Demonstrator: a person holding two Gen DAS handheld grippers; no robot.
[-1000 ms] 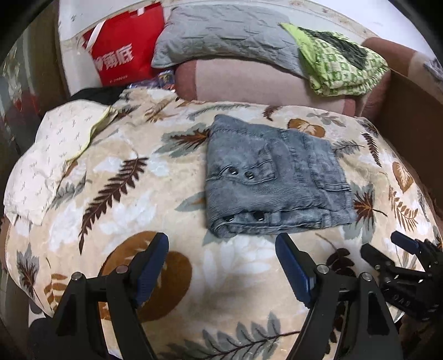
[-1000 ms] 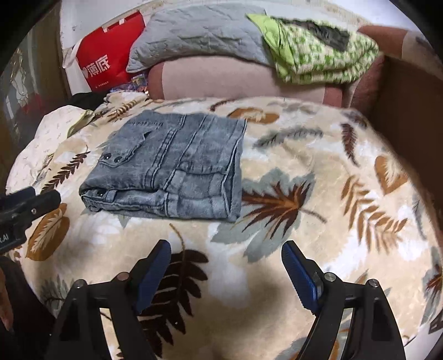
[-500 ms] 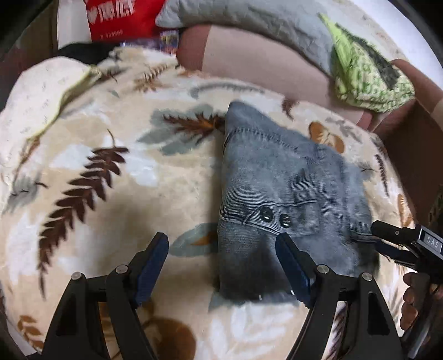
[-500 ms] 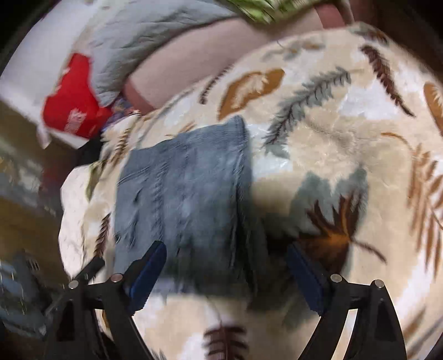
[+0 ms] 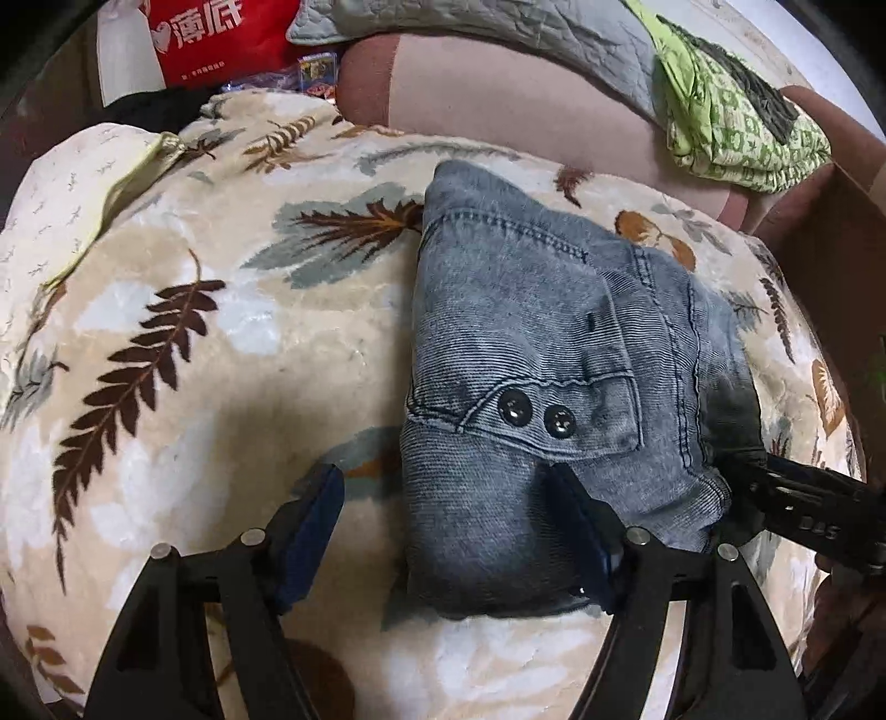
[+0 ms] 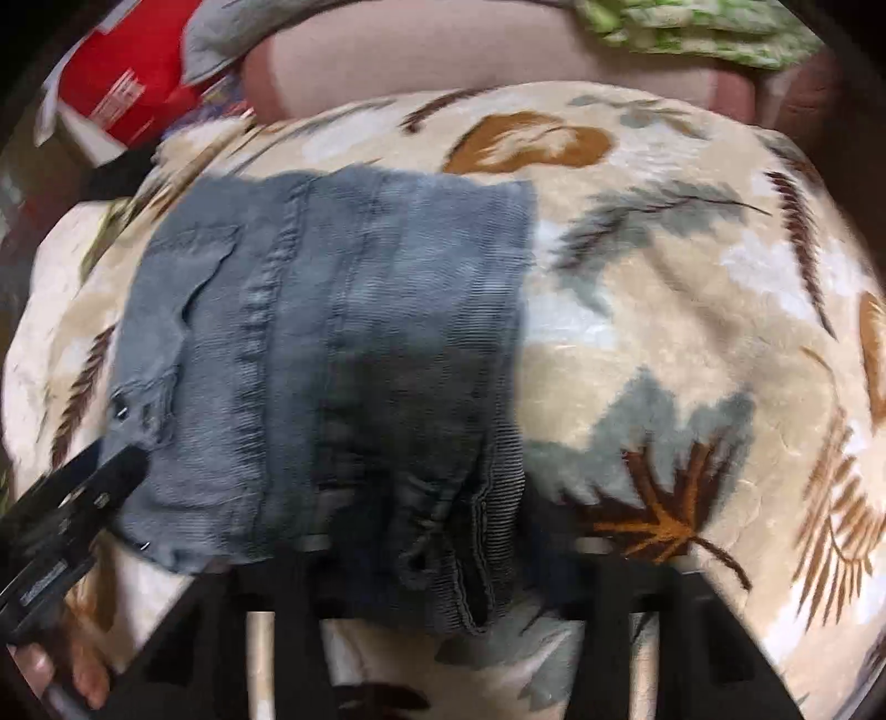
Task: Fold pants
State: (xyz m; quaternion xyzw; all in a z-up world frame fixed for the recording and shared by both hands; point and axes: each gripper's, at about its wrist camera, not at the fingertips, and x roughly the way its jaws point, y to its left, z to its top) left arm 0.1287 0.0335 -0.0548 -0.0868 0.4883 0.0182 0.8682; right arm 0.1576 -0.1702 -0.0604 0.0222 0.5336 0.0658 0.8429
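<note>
Around me, a red bag, grey pillow and green cloth lie behind. Ribbed grey pants sit folded on plush leaf-print blanket. My left gripper gapes over their near edge; my right gripper is blurred, grip unclear.

Premises: a lived-in home, bedroom or lounge. Evidence: a plush leaf-print blanket over a soft surface; a pink bolster along the far edge, a grey quilted pillow above it; a red shopping bag far left; green patterned bedding far right.
</note>
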